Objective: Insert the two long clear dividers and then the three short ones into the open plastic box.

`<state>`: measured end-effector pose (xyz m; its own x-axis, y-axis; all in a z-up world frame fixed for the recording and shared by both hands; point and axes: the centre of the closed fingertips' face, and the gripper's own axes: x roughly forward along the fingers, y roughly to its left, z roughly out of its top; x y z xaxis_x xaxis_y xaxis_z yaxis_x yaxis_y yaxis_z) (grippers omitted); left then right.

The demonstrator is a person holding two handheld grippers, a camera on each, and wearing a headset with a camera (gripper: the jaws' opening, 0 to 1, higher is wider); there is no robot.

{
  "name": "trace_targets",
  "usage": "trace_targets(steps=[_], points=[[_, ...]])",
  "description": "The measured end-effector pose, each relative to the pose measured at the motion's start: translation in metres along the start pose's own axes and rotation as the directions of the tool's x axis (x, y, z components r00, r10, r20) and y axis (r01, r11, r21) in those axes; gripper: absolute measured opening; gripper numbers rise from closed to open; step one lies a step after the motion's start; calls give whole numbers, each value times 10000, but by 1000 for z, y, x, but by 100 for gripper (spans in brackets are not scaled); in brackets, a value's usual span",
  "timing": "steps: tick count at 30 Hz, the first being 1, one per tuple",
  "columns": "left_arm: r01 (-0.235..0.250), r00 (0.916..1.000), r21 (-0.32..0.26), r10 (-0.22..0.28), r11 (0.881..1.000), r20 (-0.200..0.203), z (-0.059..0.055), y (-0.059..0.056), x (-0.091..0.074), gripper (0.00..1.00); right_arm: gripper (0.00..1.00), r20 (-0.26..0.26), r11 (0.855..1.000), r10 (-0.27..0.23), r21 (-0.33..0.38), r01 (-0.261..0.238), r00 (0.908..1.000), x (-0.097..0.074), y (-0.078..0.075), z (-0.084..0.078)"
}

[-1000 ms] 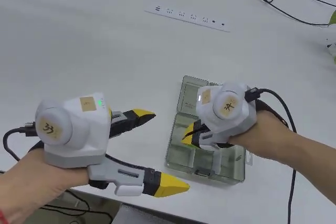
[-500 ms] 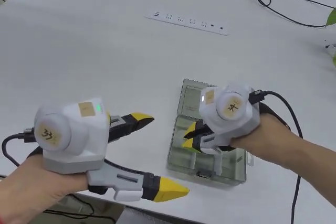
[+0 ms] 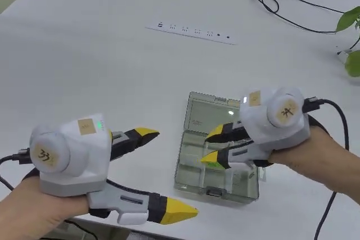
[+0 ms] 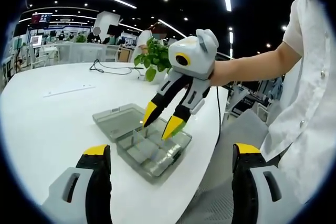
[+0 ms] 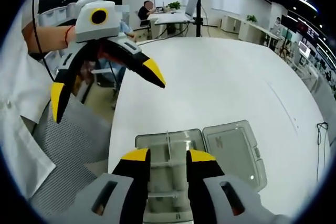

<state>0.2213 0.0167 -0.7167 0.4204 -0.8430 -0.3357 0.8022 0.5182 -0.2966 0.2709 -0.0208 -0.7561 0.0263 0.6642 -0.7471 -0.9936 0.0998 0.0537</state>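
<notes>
The clear plastic box (image 3: 191, 178) lies open on the white table, its lid (image 3: 211, 113) flat behind it. Clear dividers stand inside and split it into compartments. My right gripper (image 3: 212, 145) hovers over the box's right part with its jaws pointing left, a narrow gap between them and nothing held. In the right gripper view that gripper (image 5: 168, 156) looks down on the box (image 5: 157, 142). My left gripper (image 3: 166, 172) is left of the box, jaws wide open and empty. In the left gripper view the box (image 4: 131, 153) sits below the right gripper (image 4: 161, 120).
A white power strip (image 3: 188, 31) lies at the back of the table. A black cable (image 3: 281, 4) coils at the far right, with plant leaves (image 3: 351, 43) by the right edge. The table's near edge runs just below the left gripper.
My right gripper has lifted out of the box and swung to the right, and its jaws now point left above the box. The left gripper has stayed open and barely moved.
</notes>
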Motion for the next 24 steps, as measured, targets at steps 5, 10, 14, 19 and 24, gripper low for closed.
trace_targets(steps=[5,10,14,19,24], points=[[25,10000,37,-25,10000,-17,1,-1,0,99,34,212,9991,-343,252,338,9992,-20,-5,-8],[58,10000,78,-59,10000,26,3,-2,0,100,42,189,9975,-574,428,565,9982,-37,-8,-22],[77,10000,147,-76,9999,-56,2,-2,0,100,48,72,9960,-722,524,717,9974,-49,-10,-37],[78,9999,162,-77,9998,-67,3,-2,0,100,54,-209,9933,-931,663,943,9954,-65,-16,-60],[130,9999,176,-129,9998,-83,3,-2,0,100,57,-699,9913,-1035,745,1087,9922,-75,-20,-87]])
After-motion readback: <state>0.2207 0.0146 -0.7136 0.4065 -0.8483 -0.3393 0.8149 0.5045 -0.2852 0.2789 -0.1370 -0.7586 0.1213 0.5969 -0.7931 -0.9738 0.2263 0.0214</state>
